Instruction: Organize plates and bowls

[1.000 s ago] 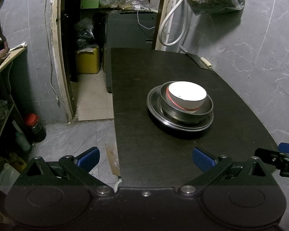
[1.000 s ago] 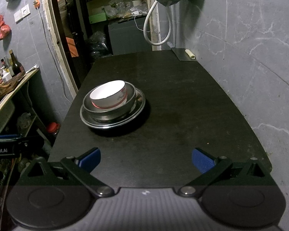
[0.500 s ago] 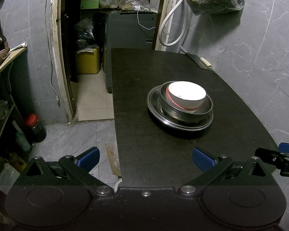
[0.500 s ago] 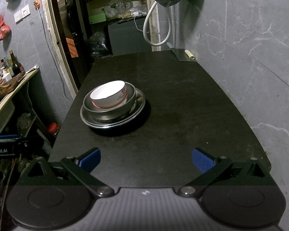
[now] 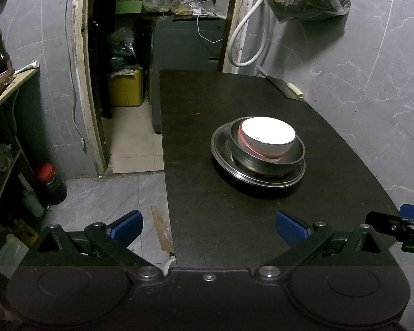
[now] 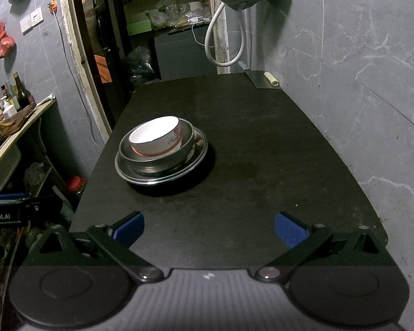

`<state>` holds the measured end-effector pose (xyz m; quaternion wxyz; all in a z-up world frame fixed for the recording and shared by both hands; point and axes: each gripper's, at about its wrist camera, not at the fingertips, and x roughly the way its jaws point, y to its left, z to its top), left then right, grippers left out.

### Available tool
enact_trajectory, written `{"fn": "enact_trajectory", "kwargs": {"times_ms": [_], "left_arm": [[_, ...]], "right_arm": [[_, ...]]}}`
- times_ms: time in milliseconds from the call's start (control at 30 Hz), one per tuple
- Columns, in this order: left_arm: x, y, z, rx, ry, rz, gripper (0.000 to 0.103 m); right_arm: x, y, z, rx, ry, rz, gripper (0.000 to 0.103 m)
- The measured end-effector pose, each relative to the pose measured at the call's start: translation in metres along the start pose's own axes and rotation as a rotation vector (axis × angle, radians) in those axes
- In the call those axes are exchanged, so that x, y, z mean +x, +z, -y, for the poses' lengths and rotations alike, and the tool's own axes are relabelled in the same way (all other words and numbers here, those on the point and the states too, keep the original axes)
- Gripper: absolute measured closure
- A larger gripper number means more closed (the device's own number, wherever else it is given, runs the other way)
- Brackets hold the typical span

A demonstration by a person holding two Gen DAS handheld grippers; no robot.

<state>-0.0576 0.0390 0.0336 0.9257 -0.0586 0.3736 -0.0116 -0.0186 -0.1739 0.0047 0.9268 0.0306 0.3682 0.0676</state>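
Left wrist view: left gripper [image 5: 209,227] gaped wide, empty; stack lay ahead, slightly right. White bowl [image 5: 267,140] nested in steel bowl [image 5: 265,157] on steel plate [image 5: 258,178], black table [image 5: 207,220]. Right gripper [image 6: 209,227] likewise wide, empty; stack ahead-left. Round, no long axis. Neither gripper clearly nearer.

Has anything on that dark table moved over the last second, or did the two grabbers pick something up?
Nothing visibly changed. The white bowl sits in the steel bowl on the plate as before, and the left gripper and right gripper hang back over the table's near edge, jaws open and empty.
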Motion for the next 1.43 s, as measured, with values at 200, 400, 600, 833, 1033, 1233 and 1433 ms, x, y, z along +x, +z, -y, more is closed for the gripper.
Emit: {"fn": "enact_trajectory", "kwargs": {"times_ms": [200, 400, 600, 833, 1033, 1233, 1433], "left_arm": [[0.0003, -0.0001, 0.0001, 0.000, 0.000, 0.000, 0.001], [-0.0008, -0.0001, 0.0005, 0.003, -0.005, 0.002, 0.001], [-0.0033, 0.0015, 0.0023, 0.020, 0.000, -0.009, 0.001], [-0.0020, 0.0052, 0.0009, -0.002, -0.004, -0.021, 0.001], [-0.0010, 0.0055, 0.0008, 0.000, -0.008, -0.021, 0.001], [-0.0019, 0.0051, -0.0002, -0.003, -0.007, -0.014, 0.001], [-0.0023, 0.0058, -0.0027, -0.004, -0.007, -0.010, 0.001]], "right_arm": [[0.0000, -0.0002, 0.0000, 0.001, 0.000, 0.000, 0.000], [0.0002, 0.0000, 0.0001, 0.000, -0.001, 0.000, 0.000], [0.0004, -0.0001, 0.0002, 0.000, -0.001, 0.000, 0.000], [0.0006, -0.0002, -0.0001, 0.001, -0.002, 0.000, 0.000], [0.0003, 0.0009, 0.0009, 0.002, -0.002, 0.000, 0.000], [0.0005, 0.0007, 0.0007, 0.002, -0.003, 0.000, 0.000], [0.0005, 0.0008, 0.0007, 0.002, -0.002, 0.000, 0.000]]}}
